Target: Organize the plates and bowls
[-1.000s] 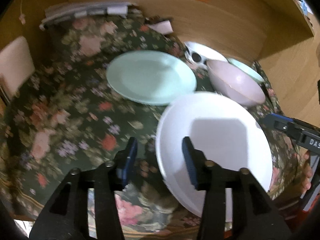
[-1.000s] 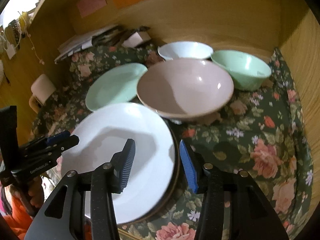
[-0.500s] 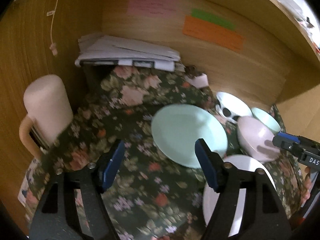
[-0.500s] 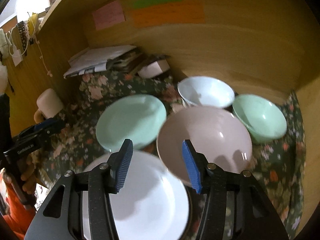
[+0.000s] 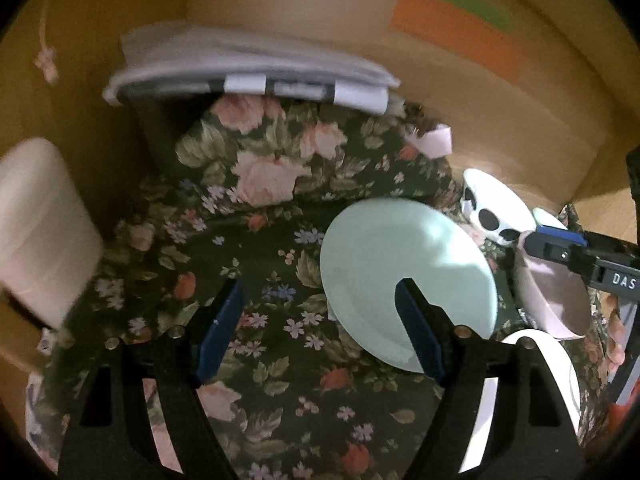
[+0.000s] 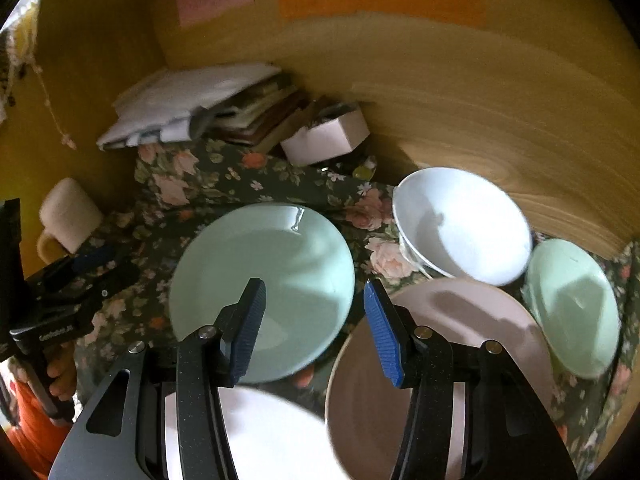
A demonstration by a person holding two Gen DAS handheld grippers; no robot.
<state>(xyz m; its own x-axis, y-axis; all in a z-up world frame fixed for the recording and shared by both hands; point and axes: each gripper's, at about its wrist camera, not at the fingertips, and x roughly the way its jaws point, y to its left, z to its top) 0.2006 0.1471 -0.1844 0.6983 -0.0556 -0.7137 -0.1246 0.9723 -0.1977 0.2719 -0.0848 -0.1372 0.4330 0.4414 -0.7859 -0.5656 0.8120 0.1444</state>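
A dark cloth with pink flowers (image 5: 256,184) covers the bench. On it lies a round, flat, pale green plate (image 6: 262,290), and a shiny white plate (image 6: 256,436) lies nearer the camera. To the right of the green plate sits a wide pale pink bowl (image 6: 436,360). Behind the pink bowl stand a white bowl (image 6: 464,224) and a small pale green bowl (image 6: 572,304), side by side.

The left gripper (image 5: 320,328) hangs over the flowery cloth and the green plate's left edge. Its fingers (image 5: 220,332) are opening and hold nothing.

The right gripper (image 6: 314,330) hangs over the gap between the green plate and the pink bowl. Its fingers (image 6: 380,332) are partly spread, with nothing between them.

A cream mug (image 6: 70,212) stands at the far left. A pile of white papers (image 6: 180,100) lies at the back.
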